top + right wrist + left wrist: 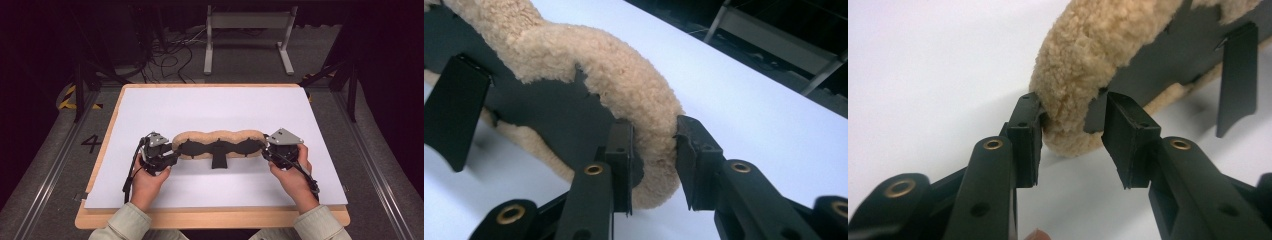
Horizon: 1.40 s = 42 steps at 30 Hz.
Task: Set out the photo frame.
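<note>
Left gripper [172,151]: held in the person's left hand [147,182]; its jaws stand on either side of the left end of the fleece pad [220,142]. In the left gripper view [1070,137] one jaw touches the fleece, while the other stands a little off, so the jaws are parted around the end, not pressed shut.
Right gripper [266,147]: held in the right hand [295,177]; in the right gripper view [651,150] both jaws press into the pad's right end, clamped on the fleece [624,85].
Fleece pad, place: lies on the white sheet [200,107] near the middle of the table [100,220], between the two grippers.
Long axis: runs left to right across the table, one end at each gripper.
Facing: black backing [200,147] with a short black strap [218,161] lies toward the person; the tan fleece edge bulges away.
</note>
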Tool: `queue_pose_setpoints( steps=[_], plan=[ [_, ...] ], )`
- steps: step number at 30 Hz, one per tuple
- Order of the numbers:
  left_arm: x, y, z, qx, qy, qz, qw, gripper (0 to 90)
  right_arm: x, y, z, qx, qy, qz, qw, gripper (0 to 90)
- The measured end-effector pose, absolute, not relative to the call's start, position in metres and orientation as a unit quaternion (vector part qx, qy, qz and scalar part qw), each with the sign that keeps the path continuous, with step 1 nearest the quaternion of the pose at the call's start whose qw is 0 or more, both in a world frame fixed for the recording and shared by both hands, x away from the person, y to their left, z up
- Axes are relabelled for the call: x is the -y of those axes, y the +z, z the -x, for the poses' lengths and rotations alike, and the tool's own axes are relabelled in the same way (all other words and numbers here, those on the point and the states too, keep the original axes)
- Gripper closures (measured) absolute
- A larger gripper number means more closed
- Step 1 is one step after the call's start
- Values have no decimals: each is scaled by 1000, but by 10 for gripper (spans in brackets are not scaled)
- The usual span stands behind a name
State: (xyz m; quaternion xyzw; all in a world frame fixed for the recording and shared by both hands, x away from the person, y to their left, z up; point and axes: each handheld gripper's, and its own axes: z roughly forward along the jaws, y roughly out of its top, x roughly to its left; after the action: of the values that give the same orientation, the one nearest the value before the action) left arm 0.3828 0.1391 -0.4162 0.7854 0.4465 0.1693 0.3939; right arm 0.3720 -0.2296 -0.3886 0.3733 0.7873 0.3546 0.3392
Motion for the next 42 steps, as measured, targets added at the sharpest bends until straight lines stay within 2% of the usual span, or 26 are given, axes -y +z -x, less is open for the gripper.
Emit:
queue_pose_setpoints(
  steps=[21, 28, 31, 36, 40, 42],
  plan=[
    [-152, -419, -371, -396, 140, -818, 393, 525, 241, -383, -351, -811, 372, -343, 292, 620],
    [-158, -414, -366, -390, 141, -816, 403, 535, 241, -373, -340, -812, 383, -330, 293, 675],
    [-160, -409, -367, -385, 137, -820, 401, 581, 241, -371, -337, -819, 377, -318, 294, 703],
    [-168, -397, -362, -360, 137, -829, 406, 729, 247, -372, -336, -826, 369, -322, 280, 791],
    [-172, -392, -364, -364, 154, -826, 400, 828, 254, -374, -337, -829, 366, -330, 264, 886],
    [-172, -393, -367, -368, 170, -824, 395, 873, 255, -375, -337, -833, 362, -330, 258, 900]
  ],
)
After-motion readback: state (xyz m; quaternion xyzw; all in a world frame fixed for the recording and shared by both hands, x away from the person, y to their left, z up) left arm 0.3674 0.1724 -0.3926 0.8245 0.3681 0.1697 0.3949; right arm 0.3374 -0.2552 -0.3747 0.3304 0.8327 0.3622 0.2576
